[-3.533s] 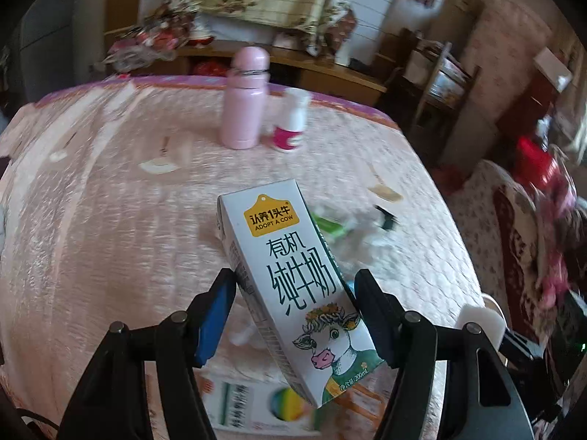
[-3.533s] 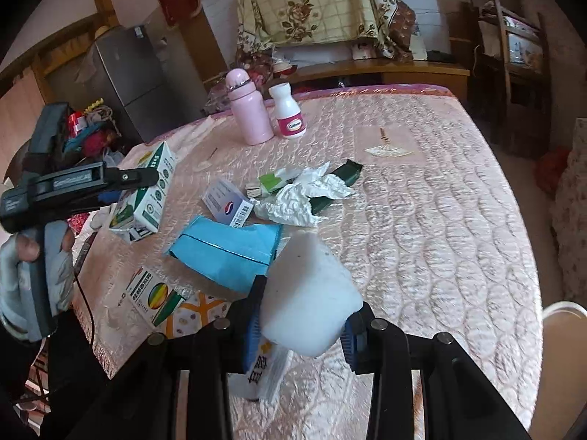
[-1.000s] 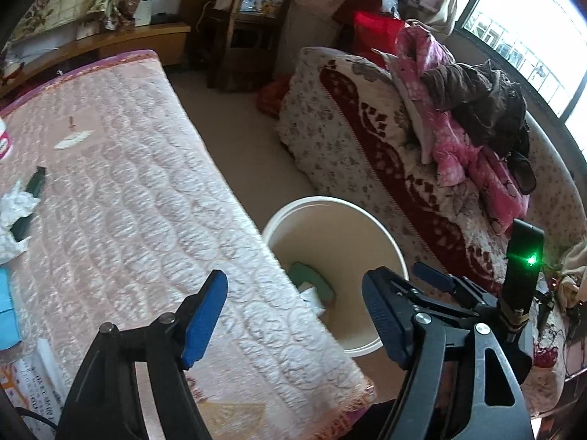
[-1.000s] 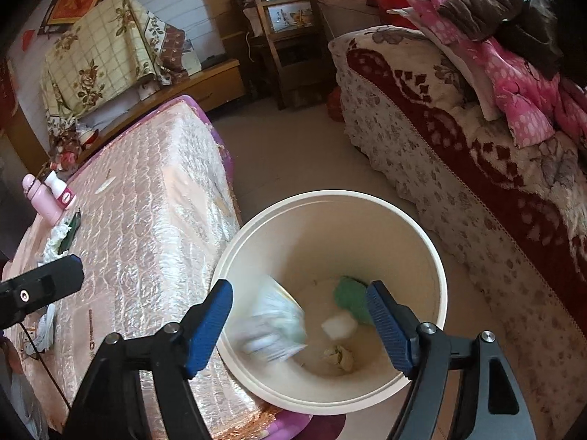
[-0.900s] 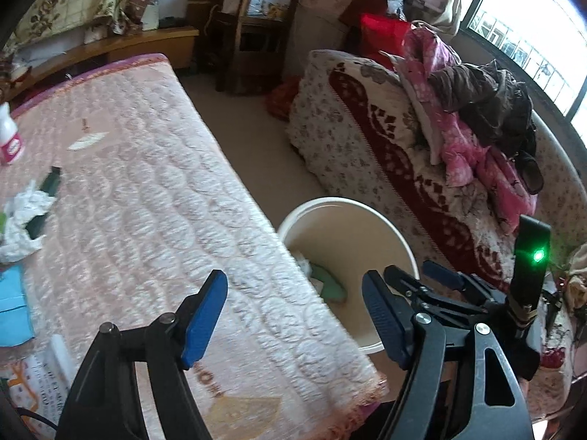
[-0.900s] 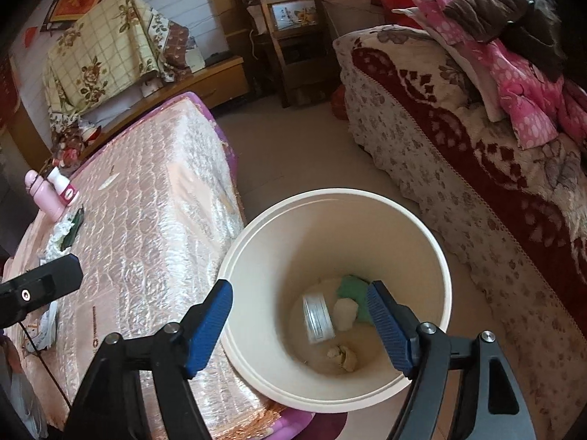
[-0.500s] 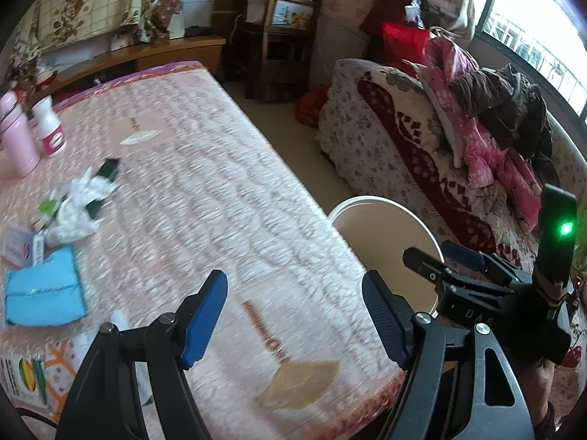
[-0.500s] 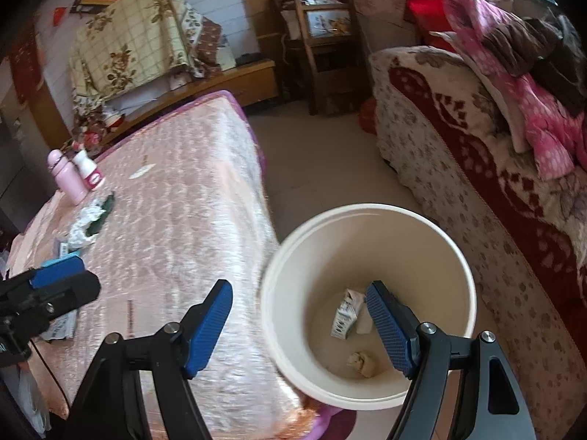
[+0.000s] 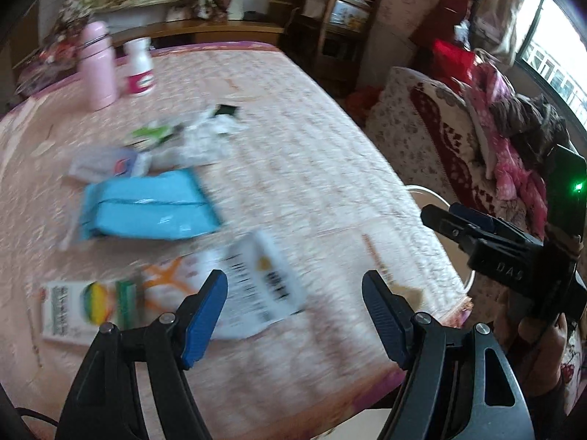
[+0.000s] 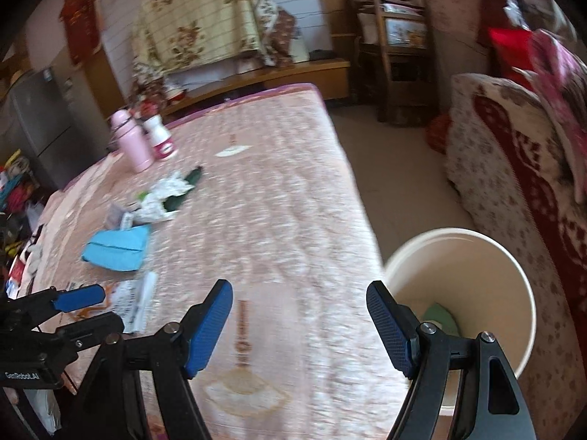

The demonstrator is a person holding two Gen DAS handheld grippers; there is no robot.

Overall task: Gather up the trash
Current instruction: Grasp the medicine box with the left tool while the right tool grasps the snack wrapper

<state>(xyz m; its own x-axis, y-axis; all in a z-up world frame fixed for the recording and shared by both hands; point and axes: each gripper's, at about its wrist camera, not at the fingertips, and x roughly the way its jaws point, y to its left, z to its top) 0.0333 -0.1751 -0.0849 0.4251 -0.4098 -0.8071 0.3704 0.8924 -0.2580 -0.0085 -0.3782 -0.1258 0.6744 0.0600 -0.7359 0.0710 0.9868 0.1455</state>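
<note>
Pink quilted bed (image 9: 312, 154) carries the trash: blue packet (image 9: 146, 207) lying crosswise, crumpled tissue (image 10: 161, 198) and blurred, unreadable cartons. Left tool (image 9: 293, 311) and right tool (image 10: 299, 324) both gape wide, empty. Cream bin (image 10: 513, 275) beside the bed is partly hidden.

Daylight glares from the window (image 9: 550, 62) on my right; motion blur smears both views, fisheye edges go black.

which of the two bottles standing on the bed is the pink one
The taller pink bottle, left of the shorter white bottle with the magenta label.
</note>
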